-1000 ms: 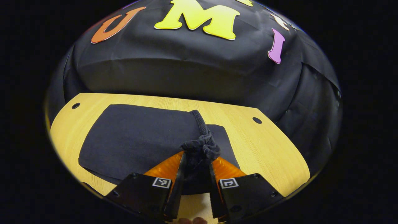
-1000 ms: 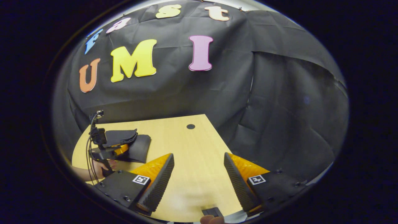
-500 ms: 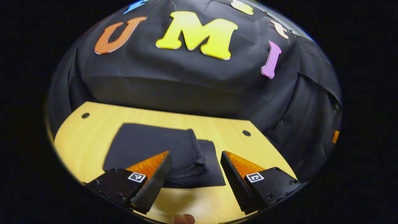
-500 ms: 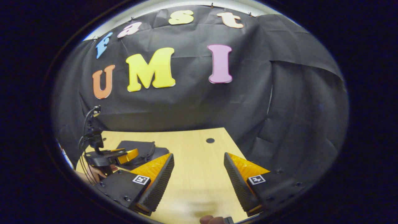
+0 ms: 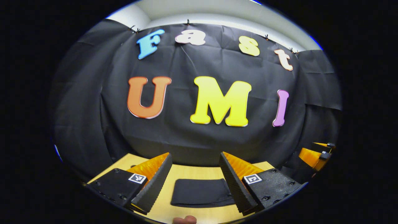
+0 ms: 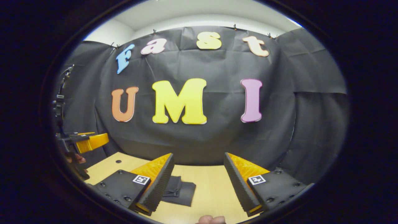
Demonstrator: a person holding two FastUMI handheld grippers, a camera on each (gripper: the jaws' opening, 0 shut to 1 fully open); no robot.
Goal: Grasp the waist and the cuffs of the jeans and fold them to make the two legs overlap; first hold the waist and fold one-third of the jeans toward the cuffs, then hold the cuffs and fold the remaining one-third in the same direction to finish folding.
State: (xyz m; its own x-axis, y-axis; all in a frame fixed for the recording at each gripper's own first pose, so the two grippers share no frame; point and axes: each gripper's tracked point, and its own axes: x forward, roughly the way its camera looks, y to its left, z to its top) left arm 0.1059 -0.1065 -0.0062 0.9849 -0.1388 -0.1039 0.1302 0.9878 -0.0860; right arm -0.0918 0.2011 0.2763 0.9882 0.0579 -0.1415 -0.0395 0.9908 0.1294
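Both claws are spread wide and hold nothing. Your left claw hangs above the table with the jeans lying flat between its fingers as a compact dark rectangle. Your right claw is lifted too; in its view the jeans sit just behind its left finger, layered edges stacked. The fold looks finished, so the step in hand is retreat and check. Lift straight up, keep both claws clear of the fabric, don't drag an edge. Look for 3 even layers with no cuff poking out; if 1 slips, pinch only that corner.
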